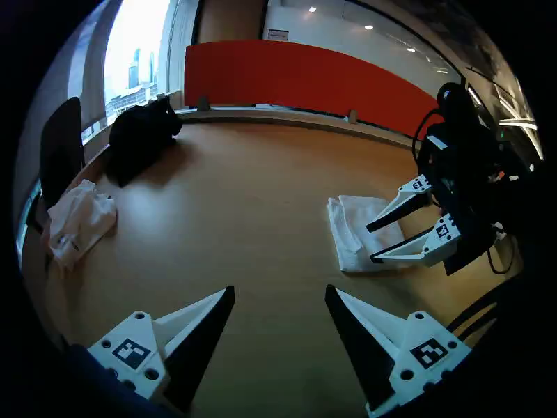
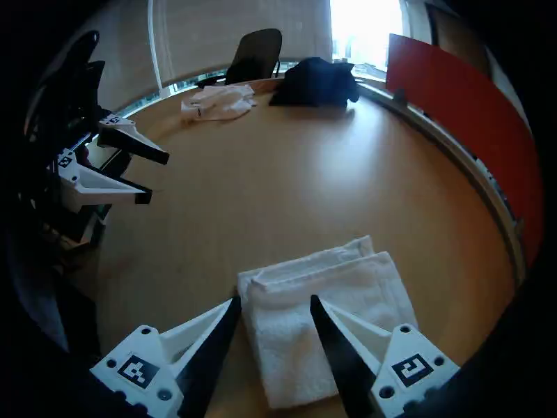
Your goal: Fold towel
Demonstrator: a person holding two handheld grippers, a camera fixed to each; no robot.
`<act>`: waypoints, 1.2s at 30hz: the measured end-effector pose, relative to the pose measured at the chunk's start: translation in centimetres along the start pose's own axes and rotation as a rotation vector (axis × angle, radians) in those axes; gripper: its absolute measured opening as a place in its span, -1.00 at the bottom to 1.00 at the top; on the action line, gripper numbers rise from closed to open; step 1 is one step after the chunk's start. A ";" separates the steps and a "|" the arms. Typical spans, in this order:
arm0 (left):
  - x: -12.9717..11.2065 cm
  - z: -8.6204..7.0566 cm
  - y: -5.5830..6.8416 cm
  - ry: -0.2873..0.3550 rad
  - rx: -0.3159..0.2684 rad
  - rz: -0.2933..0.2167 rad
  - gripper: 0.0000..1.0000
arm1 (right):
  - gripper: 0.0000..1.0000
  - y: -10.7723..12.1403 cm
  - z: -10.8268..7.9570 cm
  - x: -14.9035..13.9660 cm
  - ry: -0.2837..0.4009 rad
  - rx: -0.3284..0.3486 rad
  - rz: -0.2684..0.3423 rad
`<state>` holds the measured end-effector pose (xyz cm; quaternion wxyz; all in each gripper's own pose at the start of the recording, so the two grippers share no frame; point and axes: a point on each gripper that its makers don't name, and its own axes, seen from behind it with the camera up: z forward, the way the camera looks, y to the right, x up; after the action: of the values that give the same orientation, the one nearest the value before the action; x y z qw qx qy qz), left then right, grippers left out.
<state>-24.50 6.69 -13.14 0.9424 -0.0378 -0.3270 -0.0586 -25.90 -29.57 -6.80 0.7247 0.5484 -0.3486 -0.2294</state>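
Currently, note the right gripper (image 2: 273, 299) poised over the folded white towel (image 2: 327, 313), one finger at a side edge and the other above the middle, jaws apart and holding nothing. Contact with the cloth: cannot tell. Note the left gripper (image 1: 278, 289) held well apart from the towel over the bare wooden table (image 1: 257, 188), jaws likewise spread wide and empty. Locate the towel flat on the table, on the side bounded by the red partition (image 2: 466, 125), stacked in layers, with one layer showing past the far edge.

Hazards, as judged:
- Avoid closing on the top layer alone. Likely to peel that layer off and undo the stack.
- Avoid dragging a finger across the terry surface. Likely to skew the rectangle and misalign the edges.
- Avoid lifting one corner single-handed. Likely to let the opposite corner sag and unfold.
- Expect little grip on smooth wood, hence sliding under any sideways push.

Edges and clearance:
- Treat the side edge beneath the right fingers as the accessible one.
- Allow for ample bare table toward the left gripper, suitable for bringing that gripper in.
- Keep clear of the table rim and partition beyond the towel, the tighter side.
- Disregard the crumpled white cloth (image 1: 80, 219) and the black bag (image 1: 143, 136) at the far end, near the office chair (image 2: 257, 52), well apart from the work area.
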 end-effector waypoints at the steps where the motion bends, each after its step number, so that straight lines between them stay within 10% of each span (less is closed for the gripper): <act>1: 0.0 0.0 0.0 0.000 0.000 0.001 0.93 | 0.54 0.0 -0.1 0.0 0.002 -0.001 0.001; 36: -0.2 -0.3 0.4 -0.001 0.006 0.022 0.93 | 0.54 0.1 -5.6 -8.1 -0.046 -0.134 0.130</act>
<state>-24.46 7.02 -13.51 0.9430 -0.0388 -0.3271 -0.0471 -26.94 -20.17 -9.63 0.7650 0.4693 -0.3839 -0.2170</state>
